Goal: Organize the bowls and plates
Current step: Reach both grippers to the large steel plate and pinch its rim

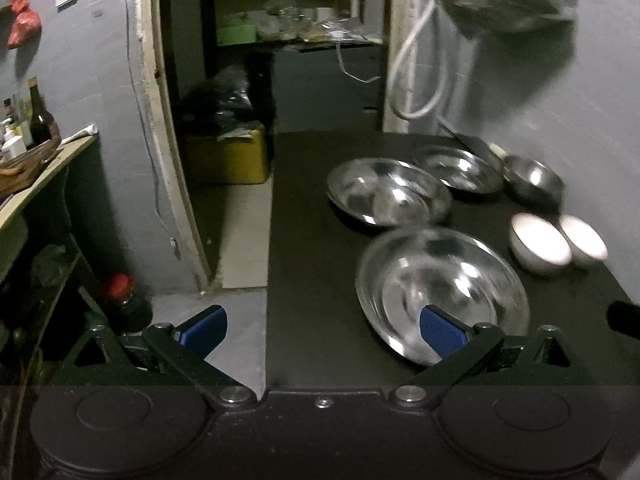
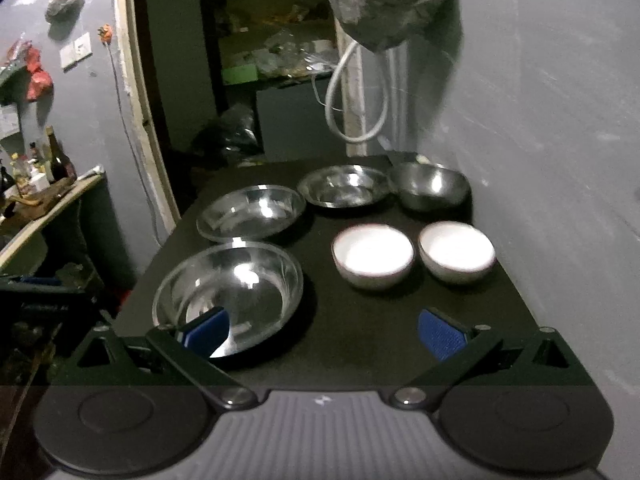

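On a black table (image 2: 360, 340) lie three steel plates: a near one (image 2: 228, 292) (image 1: 440, 292), a middle one (image 2: 252, 216) (image 1: 388, 192) and a far one (image 2: 344, 186) (image 1: 458, 168). A steel bowl (image 2: 430, 184) (image 1: 532, 180) stands at the back right. Two white bowls (image 2: 374, 256) (image 2: 456, 250) stand side by side; they also show in the left wrist view (image 1: 540, 246) (image 1: 584, 242). My left gripper (image 1: 324, 330) is open and empty at the table's near left edge. My right gripper (image 2: 324, 330) is open and empty above the near table, right of the near plate.
A grey wall (image 2: 560, 120) runs along the table's right side, with a hanging plastic bag (image 2: 388, 0) and a white hose (image 2: 352, 92). A doorway (image 1: 260, 80) with a yellow box (image 1: 228, 156) is behind. A shelf with bottles (image 1: 36, 136) stands to the left.
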A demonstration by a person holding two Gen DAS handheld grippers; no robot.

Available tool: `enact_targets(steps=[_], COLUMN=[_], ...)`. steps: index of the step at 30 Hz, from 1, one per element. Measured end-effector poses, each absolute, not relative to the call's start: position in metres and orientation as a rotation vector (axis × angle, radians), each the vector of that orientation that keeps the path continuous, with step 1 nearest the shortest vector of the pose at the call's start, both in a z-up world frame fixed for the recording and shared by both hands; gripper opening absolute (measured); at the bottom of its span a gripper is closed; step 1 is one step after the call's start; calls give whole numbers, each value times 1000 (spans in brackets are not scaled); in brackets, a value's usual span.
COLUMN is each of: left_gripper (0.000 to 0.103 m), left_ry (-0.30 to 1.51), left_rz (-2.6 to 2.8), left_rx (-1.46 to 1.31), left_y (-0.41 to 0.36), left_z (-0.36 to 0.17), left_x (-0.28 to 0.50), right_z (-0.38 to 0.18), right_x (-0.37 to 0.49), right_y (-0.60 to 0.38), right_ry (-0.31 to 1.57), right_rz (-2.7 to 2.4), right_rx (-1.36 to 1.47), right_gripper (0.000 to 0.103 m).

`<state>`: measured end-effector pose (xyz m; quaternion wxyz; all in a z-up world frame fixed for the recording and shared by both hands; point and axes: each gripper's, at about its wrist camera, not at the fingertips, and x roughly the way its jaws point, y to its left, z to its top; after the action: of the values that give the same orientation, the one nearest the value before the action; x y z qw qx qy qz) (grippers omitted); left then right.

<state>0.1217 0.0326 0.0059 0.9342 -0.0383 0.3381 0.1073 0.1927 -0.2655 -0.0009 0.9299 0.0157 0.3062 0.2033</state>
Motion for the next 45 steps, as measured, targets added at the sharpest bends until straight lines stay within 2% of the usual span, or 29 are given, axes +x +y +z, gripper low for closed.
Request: enact_targets(steps=[9, 18, 21, 23, 26, 30, 34, 39, 41, 45], left_gripper=[102, 102, 99, 95, 85, 72, 54, 52, 47, 33], left_ry=[730, 772, 799, 816, 839, 846, 848, 862, 873, 886], left_rz=[211, 73, 37, 18, -13, -55, -81, -73, -70, -64], left_rx=[-122, -153, -165, -177, -205, -219, -225, -223, -215, -200], left_y=[75, 115, 123, 126, 131, 133, 129, 127, 125, 122], left_z=[21, -5, -15, -22, -31, -39, -45, -48, -49, -51], left_x=[215, 321, 347, 356, 368, 376, 381, 384, 385, 385], right_z=[7, -13, -27, -33, -39, -47, -53, -60, -62, -64], right_x=[264, 351, 372, 382, 392, 404, 413, 419, 420, 420], right_y=[-221, -164, -152, -145, -137, -131, -128, -126, -126, -126], right_ry=[627, 750, 767, 785, 794, 819, 848, 871, 875, 882], right_rz=[476, 407, 387, 373, 348, 326, 319, 315, 309, 310], right_rx=[35, 77, 70, 62, 58, 70, 96, 119, 124, 138], right_gripper=[103, 102, 97, 89, 82, 78, 59, 42, 34, 25])
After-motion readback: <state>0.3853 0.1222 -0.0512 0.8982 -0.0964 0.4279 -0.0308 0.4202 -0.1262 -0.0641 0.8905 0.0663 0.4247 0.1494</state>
